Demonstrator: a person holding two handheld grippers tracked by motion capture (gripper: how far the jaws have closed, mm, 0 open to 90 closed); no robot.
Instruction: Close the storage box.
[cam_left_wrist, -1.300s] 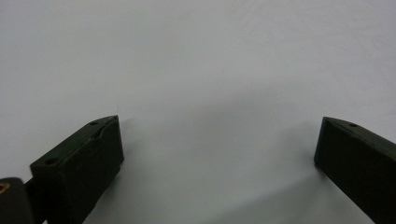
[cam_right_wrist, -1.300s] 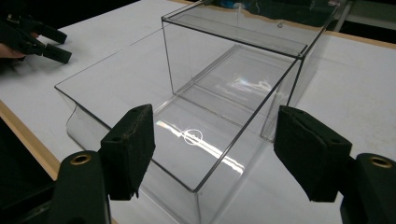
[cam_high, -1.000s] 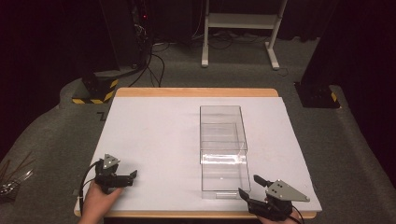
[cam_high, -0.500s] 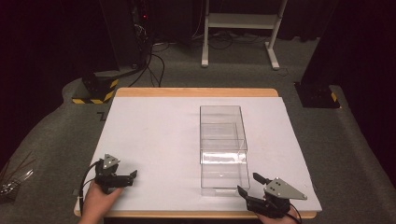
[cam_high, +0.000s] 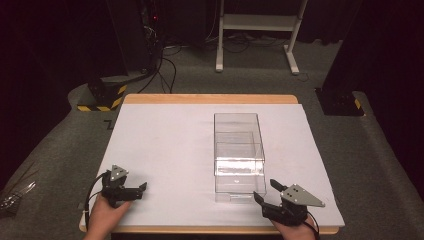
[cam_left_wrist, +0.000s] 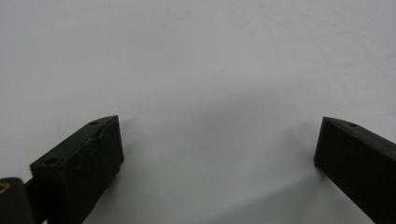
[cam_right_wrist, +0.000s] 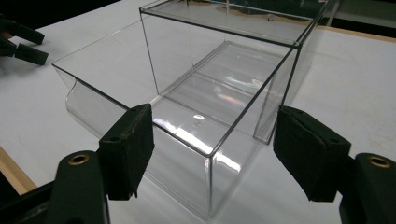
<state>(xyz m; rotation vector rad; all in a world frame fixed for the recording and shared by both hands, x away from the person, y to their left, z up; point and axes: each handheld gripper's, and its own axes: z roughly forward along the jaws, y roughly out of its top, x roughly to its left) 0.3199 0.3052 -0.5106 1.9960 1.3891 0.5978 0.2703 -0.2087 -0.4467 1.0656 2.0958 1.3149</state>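
Two grippers are seen low at the near edge of the table (cam_high: 150, 107), each held in a hand. The right gripper (cam_high: 263, 191) is found at the near right; its jaws stand apart and have just been closing a little, with nothing pressed between the pads. In the right gripper view the near right corner of the clear box (cam_right_wrist: 196, 93) lies between the two black fingers (cam_right_wrist: 128, 149), yet neither pad is seen touching the plastic. The box is thus placed just ahead of this gripper and slightly to its left, near but apart.

The left gripper (cam_high: 141, 188) is seen at the near left, well apart from the box, which lies off to its right. Its jaws are held wide apart; in the left gripper view the white sheet (cam_left_wrist: 196, 70) alone is framed between them, and the fingertips (cam_left_wrist: 100, 140) hang close over it.

The box is noted as a long clear case with a drawer pulled partly out of it. Its long axis runs from the near edge toward the far edge of the table. The drawer's front, with a curved lip, is pointed at the near edge, toward the right gripper; the closed case extends away beyond it.

Farther off, a dark floor with cables and a white stand's (cam_high: 257, 22) legs are seen.
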